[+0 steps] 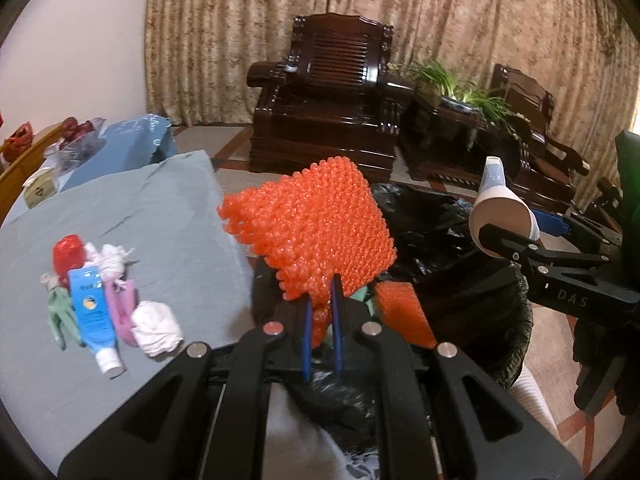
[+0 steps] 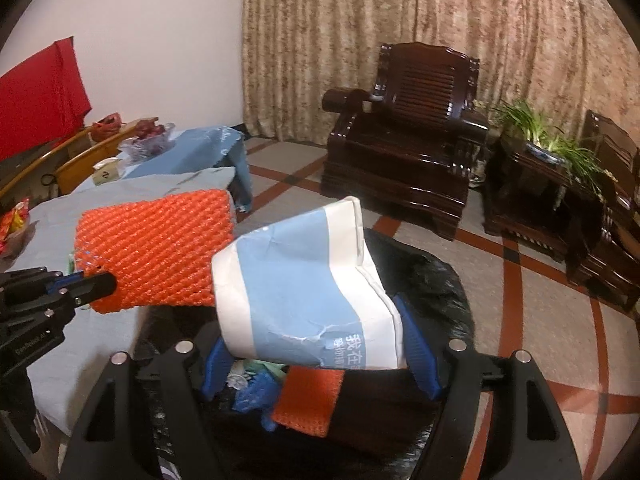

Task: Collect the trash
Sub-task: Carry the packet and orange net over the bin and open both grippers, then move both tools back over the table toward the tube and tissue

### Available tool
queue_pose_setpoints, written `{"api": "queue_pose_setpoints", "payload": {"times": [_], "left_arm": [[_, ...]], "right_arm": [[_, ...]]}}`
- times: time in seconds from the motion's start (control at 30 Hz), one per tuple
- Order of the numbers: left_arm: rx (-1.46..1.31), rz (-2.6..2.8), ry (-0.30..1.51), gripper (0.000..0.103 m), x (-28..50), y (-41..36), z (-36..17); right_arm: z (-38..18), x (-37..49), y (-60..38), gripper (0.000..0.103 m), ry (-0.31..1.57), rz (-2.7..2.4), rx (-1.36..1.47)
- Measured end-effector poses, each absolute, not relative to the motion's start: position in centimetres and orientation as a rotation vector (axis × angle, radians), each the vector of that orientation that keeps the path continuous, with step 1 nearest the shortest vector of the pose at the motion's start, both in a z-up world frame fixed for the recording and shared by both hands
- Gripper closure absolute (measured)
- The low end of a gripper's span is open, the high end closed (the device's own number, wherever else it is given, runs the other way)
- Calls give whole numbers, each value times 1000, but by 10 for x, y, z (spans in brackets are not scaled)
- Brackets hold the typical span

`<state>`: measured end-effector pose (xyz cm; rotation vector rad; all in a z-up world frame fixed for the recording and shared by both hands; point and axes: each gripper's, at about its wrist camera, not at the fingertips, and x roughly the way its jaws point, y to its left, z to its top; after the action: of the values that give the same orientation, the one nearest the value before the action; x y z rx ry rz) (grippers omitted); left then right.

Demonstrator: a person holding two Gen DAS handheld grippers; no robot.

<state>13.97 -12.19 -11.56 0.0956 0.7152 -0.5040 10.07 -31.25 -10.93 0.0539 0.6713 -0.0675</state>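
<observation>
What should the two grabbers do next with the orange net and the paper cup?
Probably open and let go. The left gripper pinches the orange foam net, the right gripper clamps the crushed paper cup, and both hang over the black-lined trash bin, where another orange net already lies.

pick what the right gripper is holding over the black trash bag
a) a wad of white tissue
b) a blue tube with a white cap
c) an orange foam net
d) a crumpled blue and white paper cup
d: the right gripper has its blue pads on both sides of the crumpled blue and white paper cup above the black trash bag; the orange foam net is in the left gripper.
</observation>
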Motion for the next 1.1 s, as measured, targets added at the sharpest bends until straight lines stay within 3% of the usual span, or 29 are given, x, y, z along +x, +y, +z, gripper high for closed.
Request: {"api": "queue_pose_setpoints", "payload": {"times": [0.6, 0.67, 0.73, 0.87, 1.07, 1.1], "left_arm": [[99, -584, 767, 94, 157, -163, -136], [96, -585, 772, 86, 159, -165, -137], [78, -590, 775, 62, 161, -164, -137], [61, -582, 776, 51, 161, -156, -137], [30, -493, 748, 17, 156, -125, -129], [26, -479, 743, 16, 155, -118, -128]], "right_arm": [[-131, 102, -342, 31, 707, -126, 78], [-133, 103, -344, 28, 712, -130, 75], [-134, 104, -345, 18, 716, -138, 70], [-133, 103, -346, 10, 707, -146, 68], [-129, 101, -342, 6, 684, -135, 88], [-127, 102, -339, 6, 682, -125, 94]]}}
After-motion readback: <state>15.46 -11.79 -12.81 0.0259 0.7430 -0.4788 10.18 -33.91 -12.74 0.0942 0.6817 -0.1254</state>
